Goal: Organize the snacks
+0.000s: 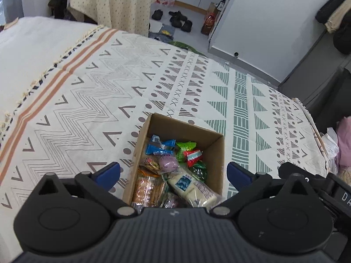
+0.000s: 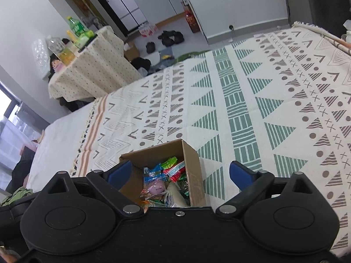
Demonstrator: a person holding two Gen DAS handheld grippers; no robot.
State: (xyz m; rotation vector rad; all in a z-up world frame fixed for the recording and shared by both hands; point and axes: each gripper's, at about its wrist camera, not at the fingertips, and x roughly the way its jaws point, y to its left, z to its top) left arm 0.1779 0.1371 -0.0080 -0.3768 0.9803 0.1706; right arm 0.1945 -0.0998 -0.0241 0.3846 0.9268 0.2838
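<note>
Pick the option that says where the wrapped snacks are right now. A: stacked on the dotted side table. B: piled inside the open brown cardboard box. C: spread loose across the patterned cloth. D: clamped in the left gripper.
B: the colourful wrapped snacks all lie within the walls of the open brown cardboard box, and both the left gripper and the right gripper are open with nothing held.

An open cardboard box sits upright on the patterned cloth, filled with wrapped snacks.
</note>
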